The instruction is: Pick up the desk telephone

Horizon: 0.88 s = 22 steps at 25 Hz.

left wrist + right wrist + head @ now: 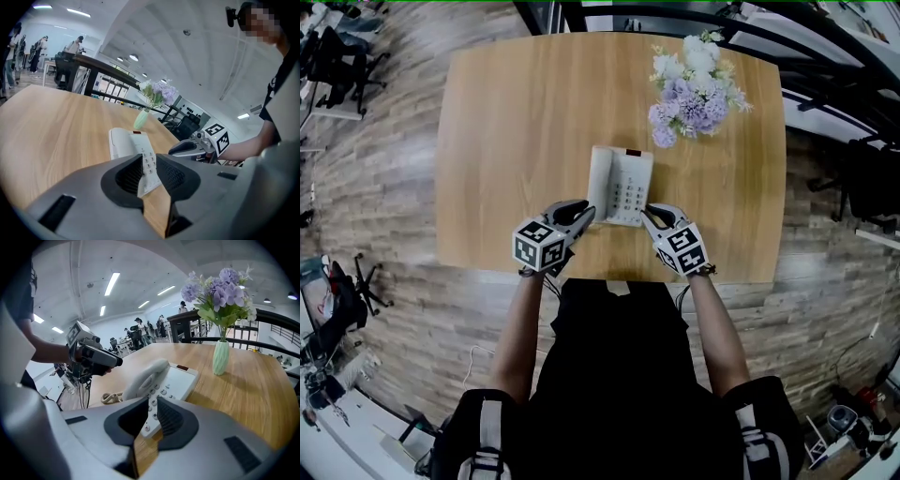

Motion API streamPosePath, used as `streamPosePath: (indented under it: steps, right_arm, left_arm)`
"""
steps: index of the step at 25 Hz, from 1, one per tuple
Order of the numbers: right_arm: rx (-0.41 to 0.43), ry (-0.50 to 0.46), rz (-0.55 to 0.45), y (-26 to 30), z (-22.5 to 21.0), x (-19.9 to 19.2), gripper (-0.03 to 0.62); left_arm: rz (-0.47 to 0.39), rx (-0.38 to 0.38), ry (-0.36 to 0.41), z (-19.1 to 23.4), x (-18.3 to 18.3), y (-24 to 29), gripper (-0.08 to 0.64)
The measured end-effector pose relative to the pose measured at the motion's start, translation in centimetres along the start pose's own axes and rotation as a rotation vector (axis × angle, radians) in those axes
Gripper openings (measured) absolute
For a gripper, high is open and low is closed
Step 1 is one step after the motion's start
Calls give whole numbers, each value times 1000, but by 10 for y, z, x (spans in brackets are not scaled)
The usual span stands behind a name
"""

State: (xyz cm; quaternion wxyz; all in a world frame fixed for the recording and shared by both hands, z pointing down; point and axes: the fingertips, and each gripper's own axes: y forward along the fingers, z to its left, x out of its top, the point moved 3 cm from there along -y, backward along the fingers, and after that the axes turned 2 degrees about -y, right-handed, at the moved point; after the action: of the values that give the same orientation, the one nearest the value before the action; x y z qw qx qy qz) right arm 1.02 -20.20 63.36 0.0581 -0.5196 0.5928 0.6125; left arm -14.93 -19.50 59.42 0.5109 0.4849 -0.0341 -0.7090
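**Closing in on the telephone from both sides**

Find the telephone [621,186] lying flat on the counter [516,122], near the front edge, with flowers [694,89] standing well behind it. See the left hand-held gripper [586,214] right at its near left corner, jaws only a crack apart and grasping nothing. See the right hand-held gripper [649,214] right at the near right corner, clenched and empty too. Hard to tell whether either tip touches the telephone yet.

Placed one on each side, probably to lift the wide body level and keep the handset [145,376] from sliding off its cradle. Next, most likely: open wider to fit over the edges, then squeeze gently. Watch the curly cord [108,398] on the handset side; could snag or drag.
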Motion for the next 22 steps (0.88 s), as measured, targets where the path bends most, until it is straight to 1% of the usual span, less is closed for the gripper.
streamPosePath:
  steps: [1,3,5,6,7,8,9,11,13,15,18,20,22]
  right_arm:
    - [-6,9,1,3,-2,0,51]
    - [-15,25,8,7,-7,-1,72]
    - [-19,39,24,12,-11,-4,134]
    - [-18,45,34,15,-12,-6,151]
    - [-16,51,44,17,-13,-9,169]
    - [-14,57,53,20,-13,-11,181]
    - [-13,65,60,22,-13,-12,189]
    - [-13,82,68,26,-14,-15,209]
    - [-14,99,74,31,-16,-17,223]
    - [-14,117,76,35,-20,-17,225]
    - [-14,126,84,40,-23,-20,229]
    - [-16,131,92,43,-25,-23,232]
    - [-17,143,94,46,-26,-25,236]
  left_arm:
    - [11,-1,-5,4,-2,2,96]
    - [32,1,-10,12,-5,6,114]
    - [51,0,-11,19,-8,12,135]
    - [59,-6,-13,22,-9,15,149]
    - [66,-16,-15,24,-9,19,173]
    - [70,-28,-20,27,-9,22,212]
    - [74,-39,-29,29,-9,26,266]
    - [87,-55,-53,33,-10,34,311]
    - [117,-65,-59,36,-13,42,336]
    - [162,-67,-37,38,-16,49,351]
    - [228,-43,-7,47,-24,59,370]
    - [240,-36,-39,54,-27,64,377]
    - [228,-49,-94,60,-27,67,379]
